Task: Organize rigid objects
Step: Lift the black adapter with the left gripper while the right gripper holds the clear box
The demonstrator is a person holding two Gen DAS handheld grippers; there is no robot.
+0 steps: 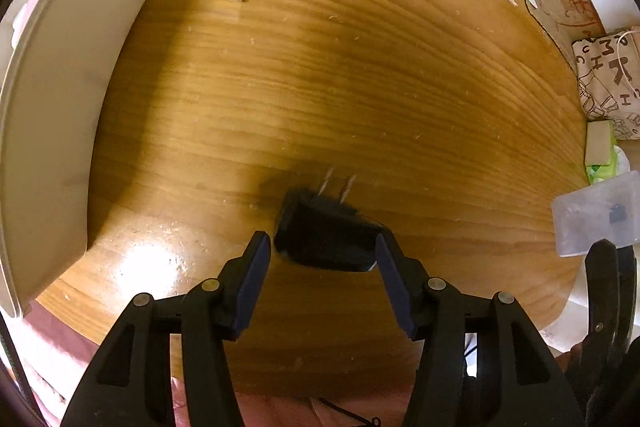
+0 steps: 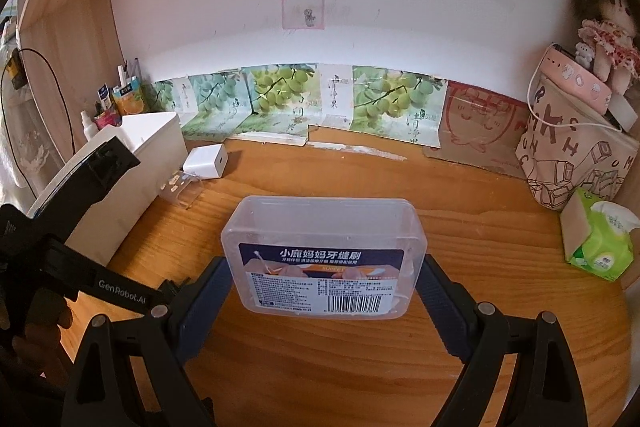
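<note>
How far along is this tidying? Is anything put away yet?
Nothing clearly looks put away yet. In hand: the right gripper clamps a clear plastic box with a dark blue label, and the open left gripper brackets a black two-prong plug adapter blurred above the wooden desk. Left: a white cube charger and a clear printed acrylic piece lie loose.

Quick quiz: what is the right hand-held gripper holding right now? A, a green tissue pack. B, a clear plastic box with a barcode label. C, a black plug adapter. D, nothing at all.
B: in the right wrist view the right hand-held gripper has its fingers against both sides of the clear plastic box, whose label with a barcode faces the camera, held above the wooden desk.
</note>
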